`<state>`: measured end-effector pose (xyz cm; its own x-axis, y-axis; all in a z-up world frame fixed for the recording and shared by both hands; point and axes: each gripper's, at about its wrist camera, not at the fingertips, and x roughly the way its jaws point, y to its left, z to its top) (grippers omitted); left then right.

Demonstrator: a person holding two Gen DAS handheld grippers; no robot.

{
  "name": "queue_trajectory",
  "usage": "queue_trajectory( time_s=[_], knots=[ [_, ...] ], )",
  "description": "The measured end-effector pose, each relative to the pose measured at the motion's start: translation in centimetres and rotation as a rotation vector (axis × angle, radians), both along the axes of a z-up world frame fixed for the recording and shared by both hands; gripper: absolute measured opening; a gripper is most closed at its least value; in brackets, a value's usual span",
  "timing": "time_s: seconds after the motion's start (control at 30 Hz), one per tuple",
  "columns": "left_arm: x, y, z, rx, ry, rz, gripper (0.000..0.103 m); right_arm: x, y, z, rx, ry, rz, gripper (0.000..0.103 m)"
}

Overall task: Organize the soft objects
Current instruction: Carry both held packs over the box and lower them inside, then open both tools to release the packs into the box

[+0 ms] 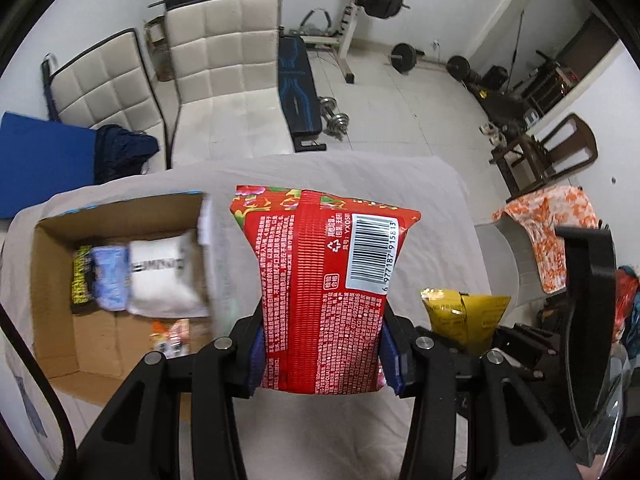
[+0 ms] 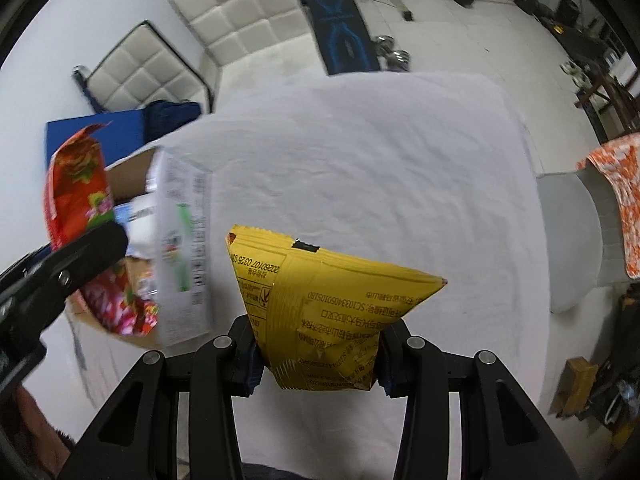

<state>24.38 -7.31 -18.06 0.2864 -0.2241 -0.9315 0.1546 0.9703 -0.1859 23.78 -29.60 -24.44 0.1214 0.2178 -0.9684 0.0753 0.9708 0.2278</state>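
Note:
My left gripper is shut on a red snack bag with a barcode, held above the white-clothed table, to the right of an open cardboard box. The box holds several soft packets, among them a white one and a pale blue one. My right gripper is shut on a yellow snack bag above the table. In the right wrist view the red bag and the left gripper hang over the box at left. The yellow bag also shows in the left wrist view.
White padded chairs stand beyond the table, with a blue mat at left. Weight bench and dumbbells lie on the floor behind. A grey chair with an orange patterned cloth stands at right.

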Motion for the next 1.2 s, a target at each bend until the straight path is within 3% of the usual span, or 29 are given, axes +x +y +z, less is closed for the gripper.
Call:
queue_trajectory(
  time_s=[0.27,0.6,0.87,1.2],
  knots=[
    [-2.2,11.5,0.7,0.019,0.005,0.112,0.043,-1.2,11.1,1.9,0.075,-0.015,0.109,0.046],
    [-3.8,24.7,-5.1,0.112,0.116,0.224,0.043,-2.1,26.5,-1.3,0.141,0.042,0.233,0.046],
    [-2.6,29.5,-10.1,0.056,0.217,0.244,0.043,-1.4,33.8,-4.5,0.119,0.065,0.275,0.046],
    [-1.3,30.6,-14.2,0.060,0.279,0.219,0.043,0.0,36.7,-9.5,0.102,0.132,0.256,0.046]
  ],
)
